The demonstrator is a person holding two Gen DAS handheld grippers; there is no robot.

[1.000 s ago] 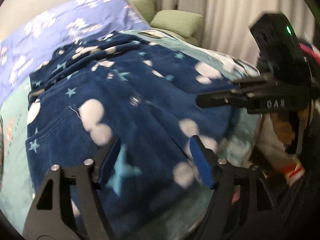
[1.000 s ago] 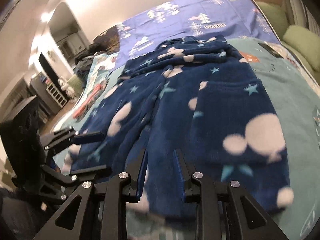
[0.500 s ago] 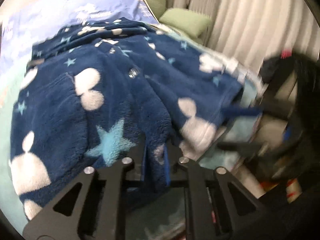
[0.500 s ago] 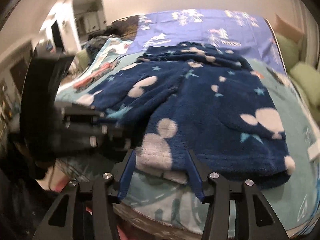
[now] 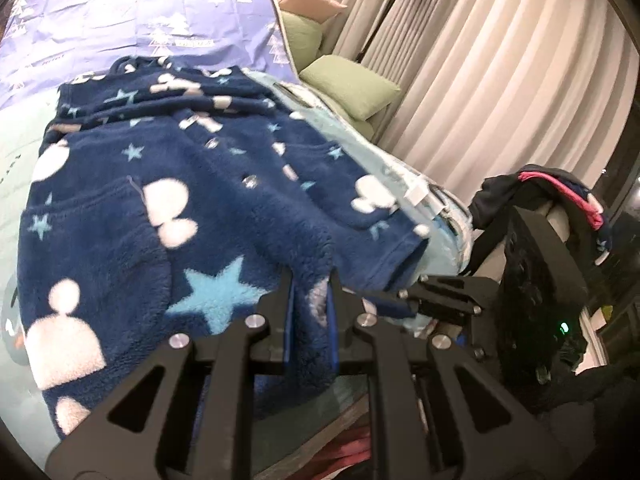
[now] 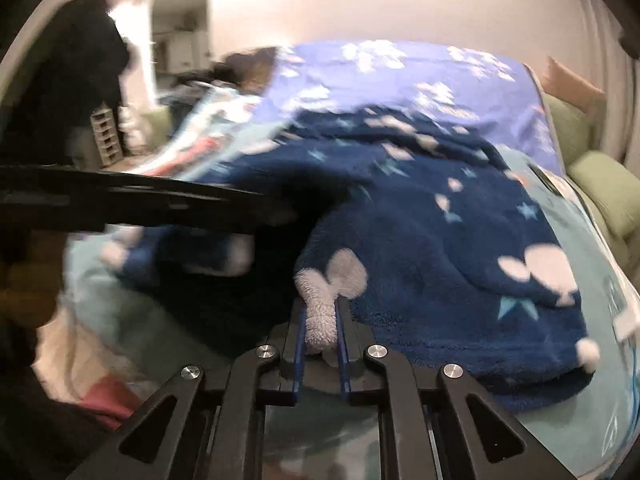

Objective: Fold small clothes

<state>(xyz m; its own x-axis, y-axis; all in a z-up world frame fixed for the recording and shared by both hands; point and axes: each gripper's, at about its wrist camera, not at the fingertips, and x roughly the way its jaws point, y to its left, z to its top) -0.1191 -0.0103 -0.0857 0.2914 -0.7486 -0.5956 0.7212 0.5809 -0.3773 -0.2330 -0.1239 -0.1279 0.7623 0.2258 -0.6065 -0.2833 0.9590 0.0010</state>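
A navy fleece garment [image 5: 168, 184] with white blobs and light blue stars lies spread on the bed; it also shows in the right wrist view [image 6: 440, 232]. My left gripper [image 5: 311, 284] is shut on its near hem, next to a big light blue star. My right gripper [image 6: 322, 312] is shut on another part of the near hem, a pale fuzzy patch bunched between the pads. The right gripper also shows in the left wrist view [image 5: 404, 304], low at the right. The left gripper crosses the right wrist view [image 6: 160, 200] as a blurred black bar.
The bed has a teal sheet [image 6: 588, 264] and a lilac tree-print cover [image 5: 120, 24] at the back. Green pillows [image 5: 352, 88] and white curtains [image 5: 500, 80] stand to the right. Dark clothes [image 5: 560, 188] hang on a chair at the right. A cluttered room lies beyond the left edge.
Both grippers went from open over the hem to shut on it. The near hem is now lifted and bunched, and the two grippers have come closer together.
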